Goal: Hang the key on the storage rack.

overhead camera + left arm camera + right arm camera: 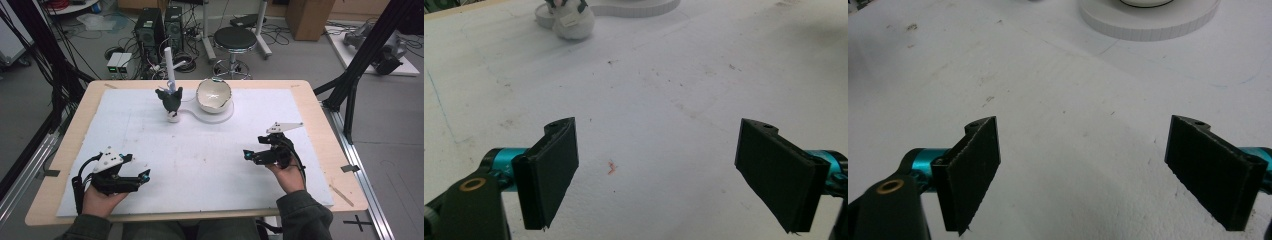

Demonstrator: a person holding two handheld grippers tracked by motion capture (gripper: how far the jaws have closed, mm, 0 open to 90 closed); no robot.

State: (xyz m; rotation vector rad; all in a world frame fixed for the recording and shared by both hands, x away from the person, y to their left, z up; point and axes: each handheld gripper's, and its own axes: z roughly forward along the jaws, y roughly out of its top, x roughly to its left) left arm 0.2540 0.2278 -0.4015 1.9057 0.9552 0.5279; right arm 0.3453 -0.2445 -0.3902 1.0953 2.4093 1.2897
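While both hands rest low near the front edge of the counter [320, 107], each one holds a gripper above the white foam sheet [210, 165] that covers most of the wooden top. The left gripper [142, 176] sits toward the front left corner, tips pointing right and slightly inward; in the left gripper view its jaws stand wide apart with nothing between them, only speckled white sheet and a small reddish mark [611, 167] on it. The right gripper [246, 155] sits toward the front right, a grey three-cornered plate [283, 127] on top, tips pointing left; in the right gripper view its jaws are likewise spread wide and hold nothing. Near the middle of the back edge stands a white bowl [214, 95] with an uneven rim, tilted, on a round white base [220, 114]. Just beside it on the left stands a dark holder [170, 100] on a small white foot, with a white rod [170, 67] rising upright from it; the foot and the round base seem joined by a thin white strip. Both grippers are well apart from these things and from each other. The lower part of the holder [570, 22] shows at the top of the left gripper view, the edge of the round base [1148, 22] at the top of the right gripper view. Beyond the back edge a black stool [235, 39] and two computer towers [159, 27] stand on the floor.
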